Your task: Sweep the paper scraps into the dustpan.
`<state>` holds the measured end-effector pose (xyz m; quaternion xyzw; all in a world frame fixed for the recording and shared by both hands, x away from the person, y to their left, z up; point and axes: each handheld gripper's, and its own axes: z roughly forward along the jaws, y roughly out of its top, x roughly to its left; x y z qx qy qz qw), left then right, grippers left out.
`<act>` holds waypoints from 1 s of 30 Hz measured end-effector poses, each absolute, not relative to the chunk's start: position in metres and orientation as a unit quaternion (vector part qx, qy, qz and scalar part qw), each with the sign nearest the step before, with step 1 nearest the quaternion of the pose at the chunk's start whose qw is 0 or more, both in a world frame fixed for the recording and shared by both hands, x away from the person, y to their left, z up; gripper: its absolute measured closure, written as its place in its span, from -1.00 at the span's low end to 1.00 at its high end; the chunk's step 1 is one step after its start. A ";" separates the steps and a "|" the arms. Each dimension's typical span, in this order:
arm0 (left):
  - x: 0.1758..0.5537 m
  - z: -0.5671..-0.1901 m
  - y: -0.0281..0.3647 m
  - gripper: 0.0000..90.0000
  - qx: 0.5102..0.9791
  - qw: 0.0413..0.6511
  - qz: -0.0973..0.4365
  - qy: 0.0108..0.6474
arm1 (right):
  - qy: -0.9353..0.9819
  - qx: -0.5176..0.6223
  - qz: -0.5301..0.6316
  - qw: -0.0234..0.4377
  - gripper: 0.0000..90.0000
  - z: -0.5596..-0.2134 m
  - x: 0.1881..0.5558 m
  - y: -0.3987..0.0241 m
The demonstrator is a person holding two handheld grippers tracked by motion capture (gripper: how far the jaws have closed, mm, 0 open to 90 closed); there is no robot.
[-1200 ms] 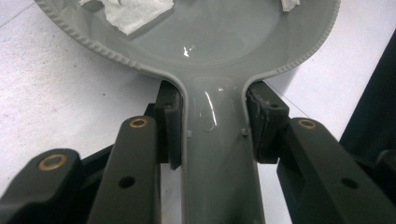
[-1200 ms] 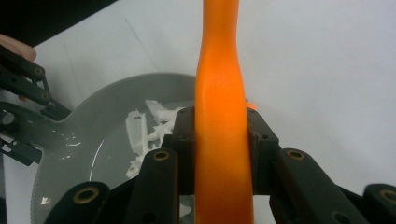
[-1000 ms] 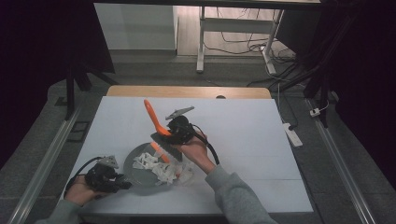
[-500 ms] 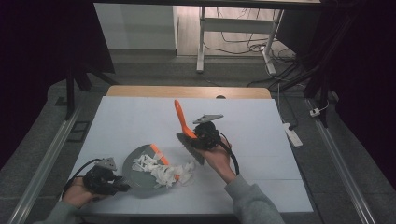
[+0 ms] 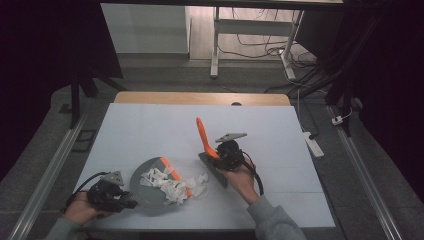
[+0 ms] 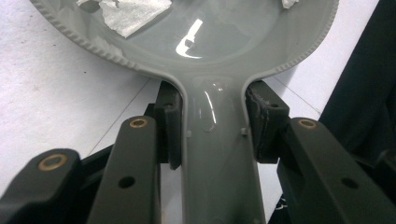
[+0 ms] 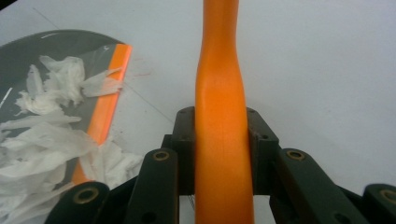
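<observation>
High view: on the white bench (image 5: 150,125) a grey dustpan (image 5: 147,189) lies near the front edge, torn paper scraps (image 5: 172,185) spilling over its orange lip. The left gripper (image 5: 117,197) has its fingers clamped on the dustpan's handle. The right gripper (image 5: 220,157), beside the scraps, has its fingers closed around an orange brush handle (image 5: 202,135).

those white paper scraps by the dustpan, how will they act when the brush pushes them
The paper scraps look thin and crumpled, so probably very light and floppy, likely to scatter rather than slide together. Some lie across the dustpan's orange lip, so they may snag there.
</observation>
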<state>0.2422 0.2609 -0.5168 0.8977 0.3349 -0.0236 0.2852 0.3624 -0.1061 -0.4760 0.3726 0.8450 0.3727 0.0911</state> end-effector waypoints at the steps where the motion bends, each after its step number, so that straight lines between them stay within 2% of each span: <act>1: 0.242 -0.517 0.260 0.37 0.898 0.286 -0.024 0.334 | 0.844 0.374 0.373 0.089 0.56 -0.476 0.361 -0.104; 17: 0.241 -0.516 0.244 0.37 0.900 0.283 -0.023 0.330 | 0.856 0.346 0.380 0.053 0.56 -0.483 0.343 -0.062; 30: 0.243 -0.519 0.238 0.37 0.898 0.286 -0.027 0.332 | 0.849 0.315 0.423 -0.006 0.56 -0.478 0.335 -0.007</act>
